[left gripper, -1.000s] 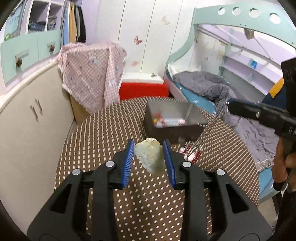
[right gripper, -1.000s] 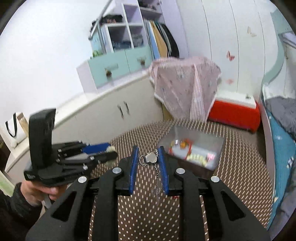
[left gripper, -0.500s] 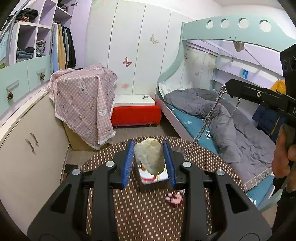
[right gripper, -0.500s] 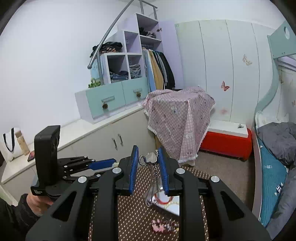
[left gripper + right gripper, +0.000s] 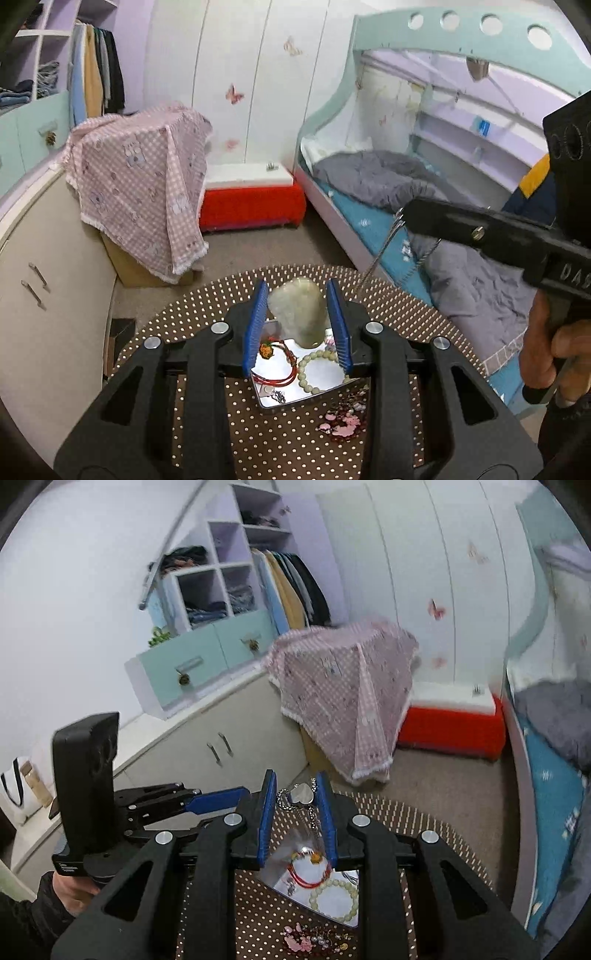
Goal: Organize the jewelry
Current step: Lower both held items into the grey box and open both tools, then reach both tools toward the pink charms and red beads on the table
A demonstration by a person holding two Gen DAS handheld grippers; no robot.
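Observation:
My left gripper (image 5: 296, 285) hovers over an open metal tin (image 5: 295, 403) with a pale green jade stone (image 5: 297, 314) between its blue pads. Its jaws are opening, and the stone still touches them. The right gripper (image 5: 295, 776) holds a silver heart pendant (image 5: 303, 794) whose chain (image 5: 313, 818) hangs toward the tin (image 5: 275, 867). Its jaws are starting to open. Inside the tin lie a red cord bracelet (image 5: 280, 373) and a green bead bracelet (image 5: 318, 369). The left view also shows the right gripper (image 5: 403, 217) with its chain (image 5: 384, 248).
The tin stands on a round brown dotted table (image 5: 221, 306), with pink beaded jewelry (image 5: 340, 421) loose beside it. Beyond the table's far edge are a pink checked cloth (image 5: 144, 192) over a box, a red ottoman (image 5: 251, 206), a bed (image 5: 369, 184) and cabinets (image 5: 44, 295).
Both grippers have travelled forward over the table and now hang above the tin, which shows its contents beneath the pads. The stone and the pendant stay between the pads.

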